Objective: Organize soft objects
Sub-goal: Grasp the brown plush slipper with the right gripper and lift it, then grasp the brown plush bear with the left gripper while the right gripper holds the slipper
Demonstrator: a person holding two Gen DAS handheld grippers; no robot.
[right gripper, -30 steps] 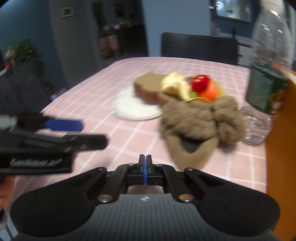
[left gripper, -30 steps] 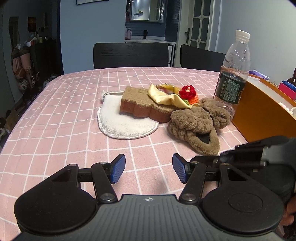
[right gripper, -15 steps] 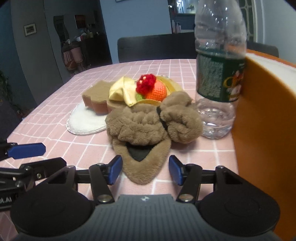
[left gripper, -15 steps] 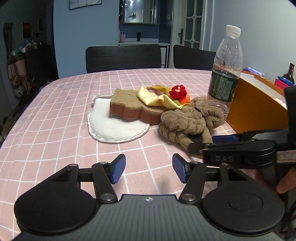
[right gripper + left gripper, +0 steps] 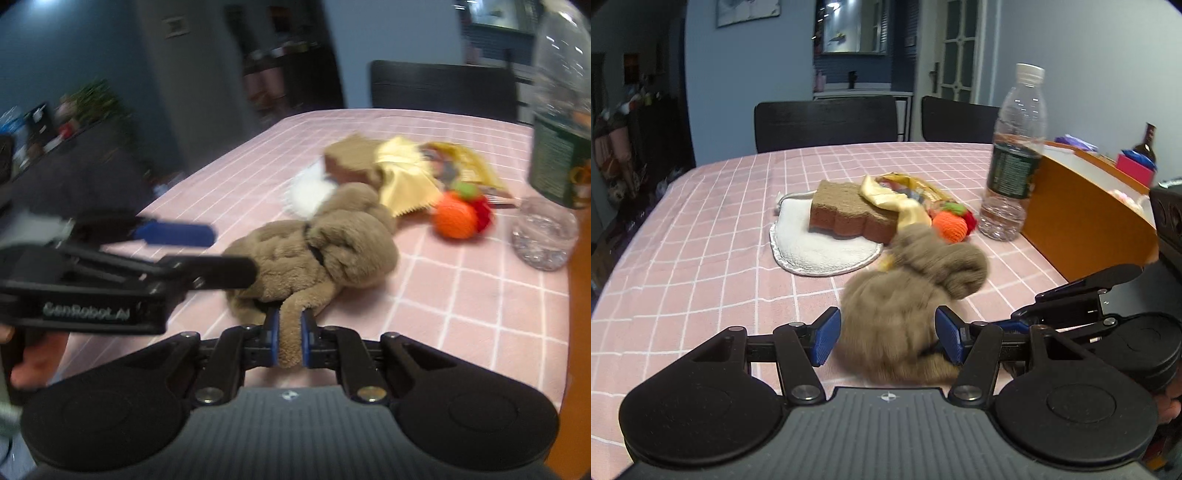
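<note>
Our right gripper [image 5: 289, 338] is clamped on a flap of the brown plush toy [image 5: 317, 247], which lies on the bench [image 5: 701, 258]; our left gripper [image 5: 886, 334] stands apart around it. We judge pickup underway; next comes lifting into the orange box [image 5: 1082, 218].

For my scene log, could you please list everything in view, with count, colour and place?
plush toy: 1, brown, near table edge, pinched by right tongs
sponge: 1, brown, on white pad
pad: 1, white, table centre
yellow cloth: 1, draped over sponge
knit ball: 1, orange, near bottle
bottle: 1, clear, beside box
box: 1, orange, right
chairs: 2, black, behind table
left tongs: open
right tongs: shut on plush toy
</note>
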